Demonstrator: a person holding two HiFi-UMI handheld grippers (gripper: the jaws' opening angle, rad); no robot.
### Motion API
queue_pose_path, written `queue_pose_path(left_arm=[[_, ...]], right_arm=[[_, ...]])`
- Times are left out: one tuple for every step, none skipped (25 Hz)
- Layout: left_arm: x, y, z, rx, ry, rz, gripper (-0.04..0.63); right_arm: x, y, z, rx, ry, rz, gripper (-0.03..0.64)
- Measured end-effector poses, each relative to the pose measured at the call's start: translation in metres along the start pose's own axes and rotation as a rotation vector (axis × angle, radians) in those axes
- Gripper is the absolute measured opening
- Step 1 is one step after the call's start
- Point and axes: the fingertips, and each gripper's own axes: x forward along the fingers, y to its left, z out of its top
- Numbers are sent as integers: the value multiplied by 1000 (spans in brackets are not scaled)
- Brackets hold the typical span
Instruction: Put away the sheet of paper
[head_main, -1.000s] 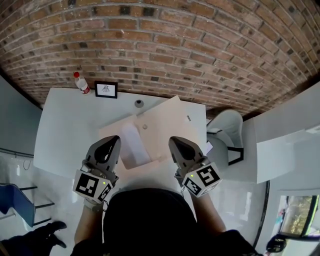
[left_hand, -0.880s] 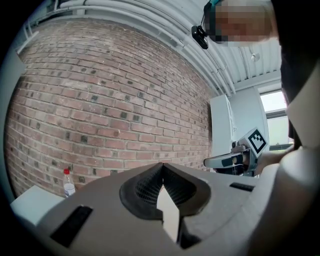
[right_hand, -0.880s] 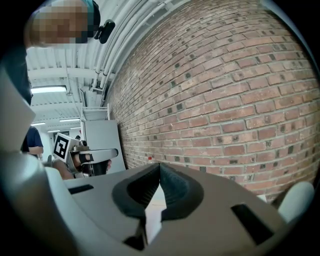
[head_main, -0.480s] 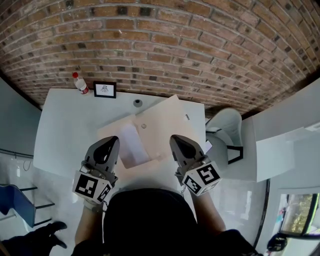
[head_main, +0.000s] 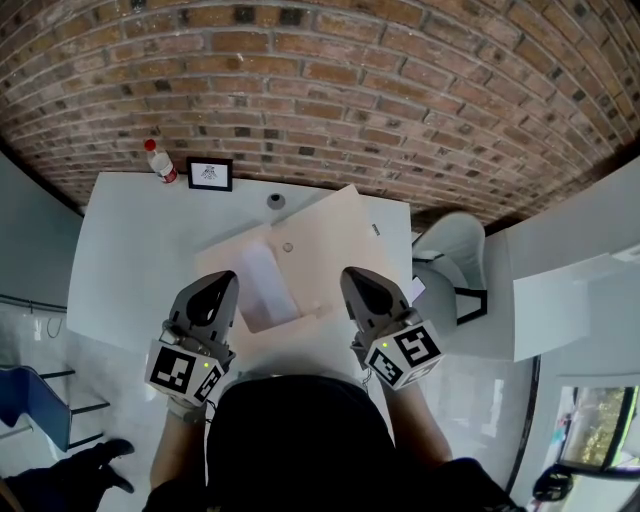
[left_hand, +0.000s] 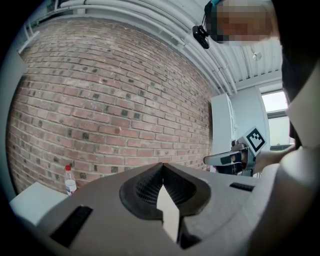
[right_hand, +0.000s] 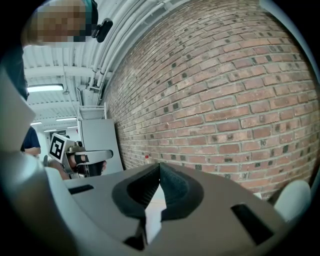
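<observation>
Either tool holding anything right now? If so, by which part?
No. The left tool and right tool are both shut on nothing. The white sheet of paper lies on the beige board between them, not gripped.

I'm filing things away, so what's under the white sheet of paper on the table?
The white sheet lies on a large tan board, which lies on the white table. Anything directly beneath the sheet is covered.

No words or numbers can be read. A small framed sign (head_main: 210, 176) at the 11 o'clock edge of the tabletop (head_main: 130, 260), beside a bottle (head_main: 160, 163), is printed too small to be made out. Only black-and-white square code markers are carried by the left gripper (head_main: 224, 280) and the right gripper (head_main: 351, 277).
</observation>
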Motion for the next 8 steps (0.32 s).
queue_pose_path(left_arm=[[0,0,0,-1,1,1,3],[0,0,-1,-2,3,1,3],[0,0,-1,-2,4,2,3],[1,0,-2,-3,4,2,3],[1,0,-2,-3,5,1,3],[1,1,-3,-3,6,1,3],[2,1,-3,-3,7,1,3],[2,1,-4,-3,8,1,3]], right_arm=[[0,0,0,1,2,1,9],[0,0,-1,1,3,1,9],[0,-1,-1,3,5,1,9],[0,-1,-2,4,6,1,9],[0,-1,-2,6,6,1,9],[0,-2,-2,7,6,1,9],[1,-2,-2,8,6,1,9],[1,-2,-3,8,6,1,9]])
